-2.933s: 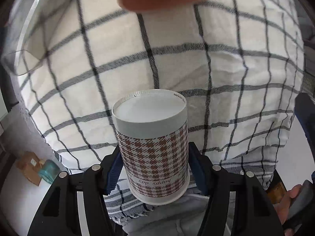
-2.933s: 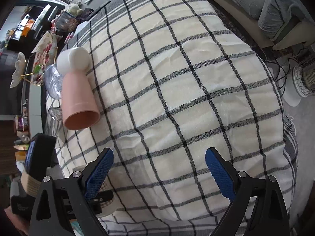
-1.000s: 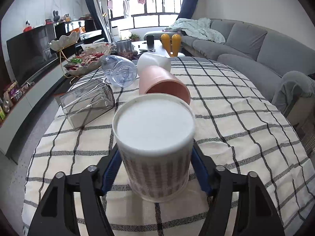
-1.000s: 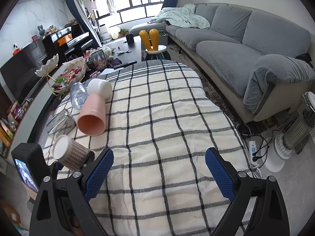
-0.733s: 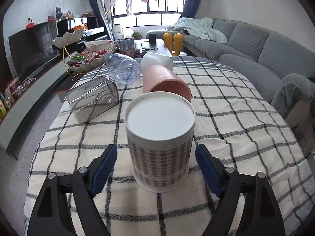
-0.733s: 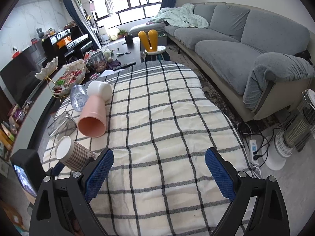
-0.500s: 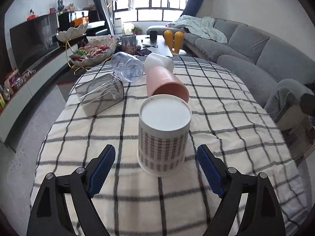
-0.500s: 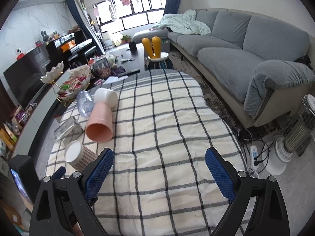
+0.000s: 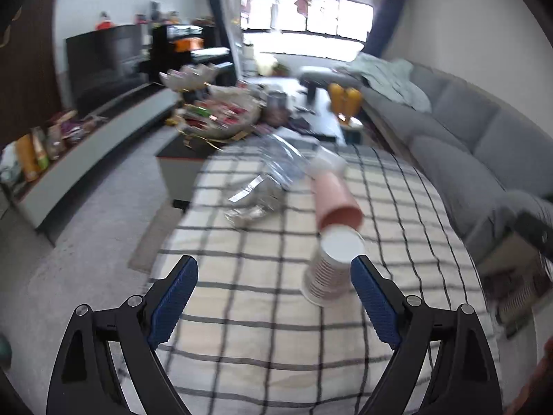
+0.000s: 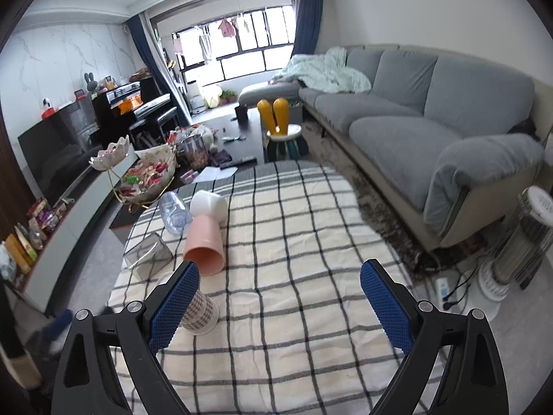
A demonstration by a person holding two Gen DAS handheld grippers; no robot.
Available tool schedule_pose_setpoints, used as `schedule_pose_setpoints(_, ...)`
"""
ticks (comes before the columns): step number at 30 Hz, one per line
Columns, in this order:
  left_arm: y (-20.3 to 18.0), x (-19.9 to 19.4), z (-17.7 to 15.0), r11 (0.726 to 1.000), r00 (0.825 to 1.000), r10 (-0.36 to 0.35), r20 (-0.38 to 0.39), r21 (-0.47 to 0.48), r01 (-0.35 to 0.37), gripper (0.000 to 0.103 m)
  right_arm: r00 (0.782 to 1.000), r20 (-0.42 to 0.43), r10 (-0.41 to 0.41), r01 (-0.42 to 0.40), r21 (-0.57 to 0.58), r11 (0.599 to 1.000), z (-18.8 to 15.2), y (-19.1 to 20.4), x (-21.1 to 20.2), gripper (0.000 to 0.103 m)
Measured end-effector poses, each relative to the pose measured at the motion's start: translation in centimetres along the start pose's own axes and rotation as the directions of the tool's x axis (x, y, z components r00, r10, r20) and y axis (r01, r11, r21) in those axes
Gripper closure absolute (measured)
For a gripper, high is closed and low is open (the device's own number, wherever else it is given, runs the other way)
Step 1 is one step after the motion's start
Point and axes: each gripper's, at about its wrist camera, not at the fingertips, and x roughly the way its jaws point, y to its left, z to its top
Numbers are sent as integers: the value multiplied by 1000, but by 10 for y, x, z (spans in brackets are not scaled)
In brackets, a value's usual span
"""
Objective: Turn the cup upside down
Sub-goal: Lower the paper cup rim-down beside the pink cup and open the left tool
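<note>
The houndstooth paper cup (image 9: 333, 269) stands upside down, white base up, on the checked tablecloth (image 9: 262, 314). It also shows in the right wrist view (image 10: 200, 313), partly behind the left finger. My left gripper (image 9: 273, 302) is open and empty, pulled back from the cup, which sits by its right finger. My right gripper (image 10: 278, 306) is open and empty above the near part of the table.
A pink cup (image 10: 204, 247) lies on its side behind the paper cup, with a white cup (image 10: 208, 204), a plastic bottle (image 10: 174, 212) and a clear box (image 10: 148, 255) beyond. A grey sofa (image 10: 432, 131) and a heater (image 10: 518, 245) stand to the right.
My left gripper opened, let go of the upside-down cup, and drew back and to the left. My right gripper rose and pulled back, still open.
</note>
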Motion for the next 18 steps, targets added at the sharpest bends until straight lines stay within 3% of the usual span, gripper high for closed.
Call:
schedule_pose_setpoints(6, 12, -23, 11, 997, 998, 60, 26, -46, -59, 12, 998, 41, -37, 38, -9, 999, 5, 8, -23, 6)
schedule_pose_setpoints(18, 9, -36, 13, 997, 997, 70, 32, -36, -69, 12, 997, 57, -45, 46, -12, 999, 7, 6, -30, 6)
